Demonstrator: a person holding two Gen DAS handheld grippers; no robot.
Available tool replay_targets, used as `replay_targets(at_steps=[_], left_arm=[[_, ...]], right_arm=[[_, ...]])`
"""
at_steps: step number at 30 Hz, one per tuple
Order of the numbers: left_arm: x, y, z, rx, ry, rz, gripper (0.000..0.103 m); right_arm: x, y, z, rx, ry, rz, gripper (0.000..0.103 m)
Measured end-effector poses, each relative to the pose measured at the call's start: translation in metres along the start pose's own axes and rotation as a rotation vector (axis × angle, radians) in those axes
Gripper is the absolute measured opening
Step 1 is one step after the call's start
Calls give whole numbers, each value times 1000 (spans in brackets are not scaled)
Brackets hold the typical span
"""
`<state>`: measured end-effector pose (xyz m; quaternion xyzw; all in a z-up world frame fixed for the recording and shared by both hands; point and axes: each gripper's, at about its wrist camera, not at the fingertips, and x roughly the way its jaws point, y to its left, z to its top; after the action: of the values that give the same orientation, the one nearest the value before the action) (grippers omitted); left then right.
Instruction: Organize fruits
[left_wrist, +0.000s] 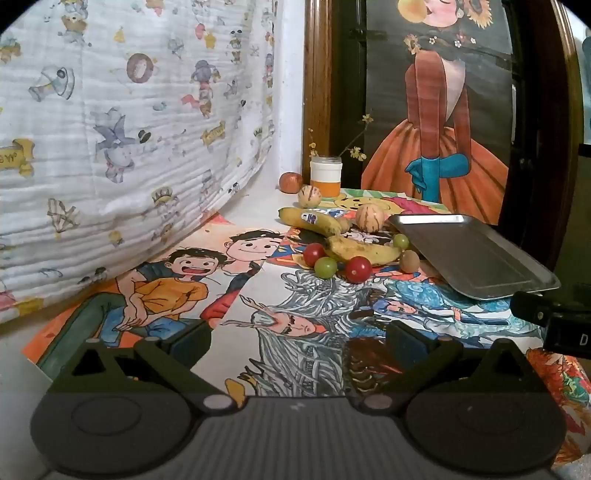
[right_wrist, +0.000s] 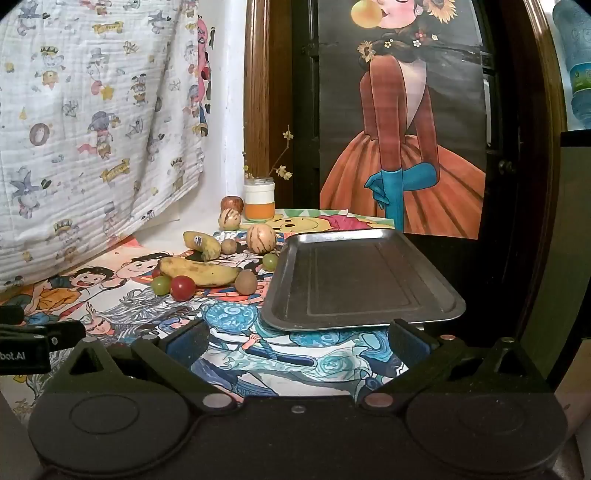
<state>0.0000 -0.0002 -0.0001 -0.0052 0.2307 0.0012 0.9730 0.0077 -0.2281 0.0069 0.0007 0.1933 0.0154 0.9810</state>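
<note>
Beyond left gripper (left_wrist: 297, 341), far-right: spotted yellow banana (left_wrist: 364, 251) lying crosswise; empty steel tray (right_wrist: 362, 280) sitting ahead of right gripper (right_wrist: 295, 341); both jaws standing apart, holding nothing.

A table (right_wrist: 192, 236) covered in cartoon drawings (right_wrist: 258, 354) carries an empty metal tray (right_wrist: 362, 280) — beside it two bananas (right_wrist: 201, 272), cherry tomatoes (right_wrist: 183, 288), grapes (right_wrist: 161, 285), striped melons (right_wrist: 261, 238), an apple (right_wrist: 232, 203) and a jar (right_wrist: 259, 203).

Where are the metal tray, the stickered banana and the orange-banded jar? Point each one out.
metal tray (right_wrist: 354, 280): right wrist view, bare floor of the tray.
stickered banana (left_wrist: 295, 218): left wrist view, yellow skin beside the sticker.
orange-banded jar (right_wrist: 259, 192): right wrist view, white upper wall.
</note>
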Motion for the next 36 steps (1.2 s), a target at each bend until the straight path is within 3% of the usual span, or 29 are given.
replay_targets(at_steps=[36], left_arm=[[-5,4,4,-5,-5,0,103]], right_arm=[[-4,-1,0,-6,-5,-2,103]])
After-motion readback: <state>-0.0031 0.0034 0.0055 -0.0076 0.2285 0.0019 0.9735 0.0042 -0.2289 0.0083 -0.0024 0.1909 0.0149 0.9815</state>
